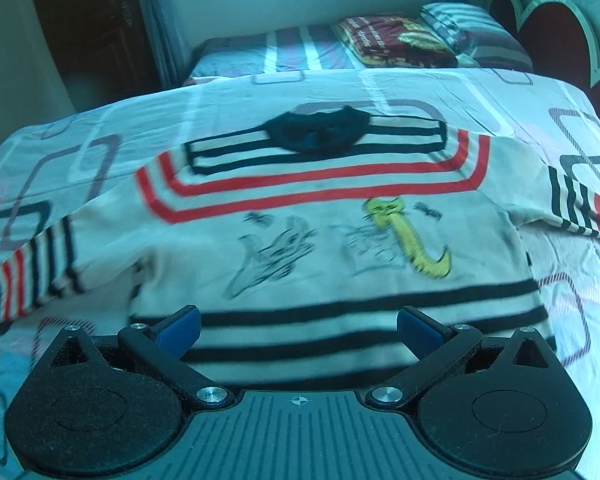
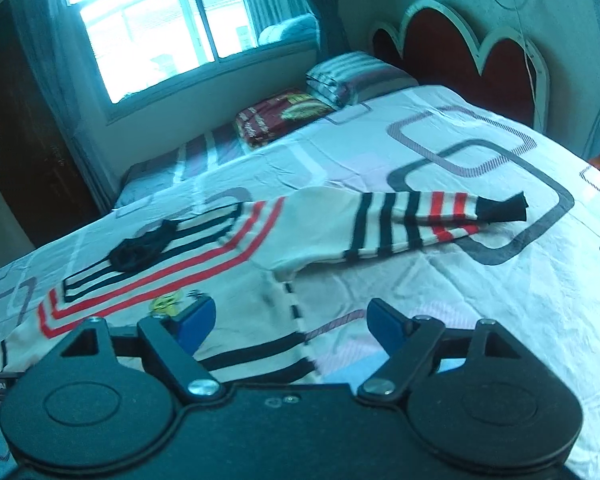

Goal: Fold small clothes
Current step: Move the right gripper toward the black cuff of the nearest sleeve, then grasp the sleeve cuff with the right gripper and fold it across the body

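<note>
A small sweater (image 1: 324, 232) lies flat on the bed (image 1: 440, 88), front side up. It is cream with black and red stripes, a dark collar (image 1: 316, 132) at the far end, and a yellow cat (image 1: 408, 236) drawn on the chest. Its bottom hem, with black stripes, is the edge closest to both claws.

The left claw (image 1: 298, 330) hangs just over that hem, near the middle of it. Its two blue fingers (image 1: 180, 328) are spread wide apart and hold nothing. The striped cloth shows in the gap between them.

The right claw (image 2: 290, 322) is over the sweater's right side edge, down near the hem corner. It is wide open too, with nothing in it. One blue finger (image 2: 196, 320) is above the cloth and the other is above bare sheet.

The two sleeves stick out sideways. The right sleeve (image 2: 416, 220) lies stretched out on the sheet, well away from the right claw, and its dark cuff (image 2: 504, 208) points toward the headboard (image 2: 460, 52). The left sleeve (image 1: 32, 280) slopes down toward the near left edge of the bed.

There is lots of bare sheet all around the sweater: past the collar, and to the right of the body under the right sleeve. A pillow (image 2: 348, 76) and a folded red blanket (image 2: 284, 118) sit on another bed past the far edge, under the window (image 2: 160, 28). They are far from the sweater.
</note>
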The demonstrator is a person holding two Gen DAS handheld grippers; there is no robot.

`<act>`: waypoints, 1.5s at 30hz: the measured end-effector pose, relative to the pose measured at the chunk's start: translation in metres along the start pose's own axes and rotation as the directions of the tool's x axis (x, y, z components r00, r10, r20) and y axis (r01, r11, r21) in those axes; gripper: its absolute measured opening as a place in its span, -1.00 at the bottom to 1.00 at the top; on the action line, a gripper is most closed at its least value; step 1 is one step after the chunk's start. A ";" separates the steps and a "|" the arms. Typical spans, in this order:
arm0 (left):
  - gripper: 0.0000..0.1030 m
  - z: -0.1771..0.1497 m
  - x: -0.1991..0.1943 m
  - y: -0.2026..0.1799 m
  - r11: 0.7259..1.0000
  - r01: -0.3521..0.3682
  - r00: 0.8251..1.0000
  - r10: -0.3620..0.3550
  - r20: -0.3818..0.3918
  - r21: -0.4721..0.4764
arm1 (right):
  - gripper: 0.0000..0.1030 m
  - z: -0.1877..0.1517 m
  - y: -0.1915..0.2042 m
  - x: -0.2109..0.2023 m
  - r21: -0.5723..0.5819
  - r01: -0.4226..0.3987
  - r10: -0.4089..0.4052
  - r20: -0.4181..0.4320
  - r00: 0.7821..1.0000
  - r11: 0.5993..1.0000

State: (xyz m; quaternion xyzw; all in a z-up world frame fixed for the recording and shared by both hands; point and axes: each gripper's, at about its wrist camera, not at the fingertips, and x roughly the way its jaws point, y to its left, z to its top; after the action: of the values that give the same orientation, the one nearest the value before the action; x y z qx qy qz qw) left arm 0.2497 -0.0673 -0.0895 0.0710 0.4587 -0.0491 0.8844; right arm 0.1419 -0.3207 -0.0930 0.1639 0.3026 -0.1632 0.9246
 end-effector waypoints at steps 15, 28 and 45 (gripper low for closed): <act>1.00 0.060 0.083 -0.088 0.999 -0.033 0.999 0.034 -0.017 0.034 | 0.42 0.051 -0.124 0.123 0.181 0.140 -0.125 -0.089 0.988 0.974; 1.00 0.071 0.116 -0.087 0.996 -0.085 0.995 0.086 -0.059 0.023 | -0.38 0.060 -0.164 0.172 0.262 0.196 -0.177 -0.093 0.980 0.945; 1.00 0.072 0.110 -0.031 0.993 -0.101 0.993 0.098 -0.061 -0.057 | -0.79 0.102 -0.007 0.141 -0.065 -0.130 0.137 0.118 0.983 0.989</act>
State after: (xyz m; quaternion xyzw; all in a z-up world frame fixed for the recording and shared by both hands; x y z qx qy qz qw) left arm 0.3665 -0.1128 -0.1411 0.0685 0.4815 0.0110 0.8737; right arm 0.2984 -0.3968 -0.1030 0.1469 0.2382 -0.1017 0.9546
